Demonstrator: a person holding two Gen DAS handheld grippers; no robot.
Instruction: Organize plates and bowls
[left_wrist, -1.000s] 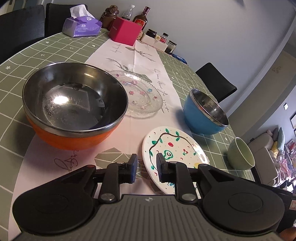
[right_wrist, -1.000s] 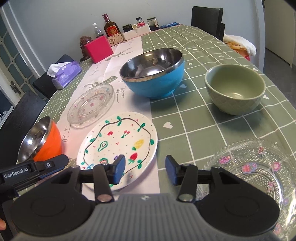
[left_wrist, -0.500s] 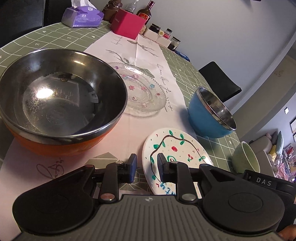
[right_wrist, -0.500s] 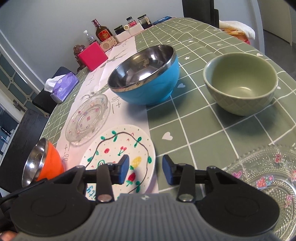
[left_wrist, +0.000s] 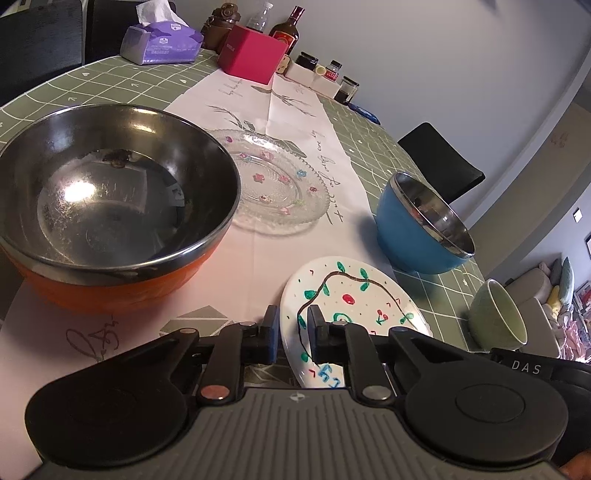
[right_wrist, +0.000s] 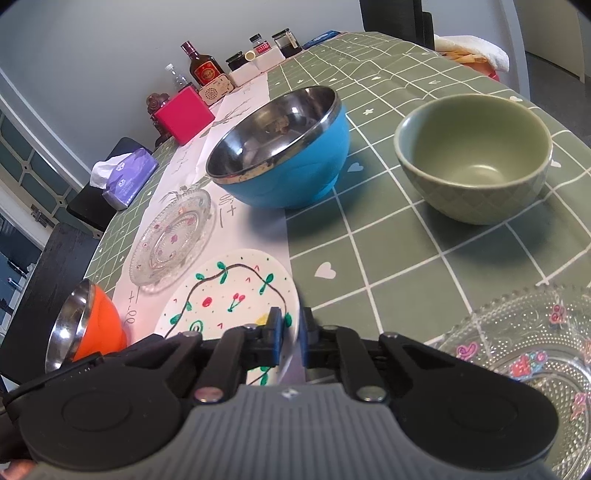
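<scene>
A white painted plate (left_wrist: 354, 295) (right_wrist: 229, 291) lies on the runner between an orange steel-lined bowl (left_wrist: 110, 206) (right_wrist: 99, 328) and a blue steel-lined bowl (left_wrist: 413, 240) (right_wrist: 295, 166). My left gripper (left_wrist: 292, 330) straddles the plate's left rim. Its jaws are closing, and a sliver of gap still shows beside the rim. My right gripper (right_wrist: 290, 330) is shut on the plate's opposite rim, which looks slightly raised and blurred. A flowered glass plate (left_wrist: 280, 192) (right_wrist: 173, 240) lies farther back. A green bowl (left_wrist: 495, 321) (right_wrist: 472, 173) stands to the right, with a second glass plate (right_wrist: 535, 354) near it.
At the table's far end stand a purple tissue pack (left_wrist: 159, 44), a pink box (left_wrist: 251, 55), bottles and small jars (left_wrist: 325, 74). Black chairs (left_wrist: 439, 162) line the table edge. Bare green checked cloth (right_wrist: 406, 258) lies between the painted plate and the green bowl.
The right jaws went from wide apart to shut on the painted plate's rim as that gripper came in lower. The left jaws narrowed a little around the other rim.
</scene>
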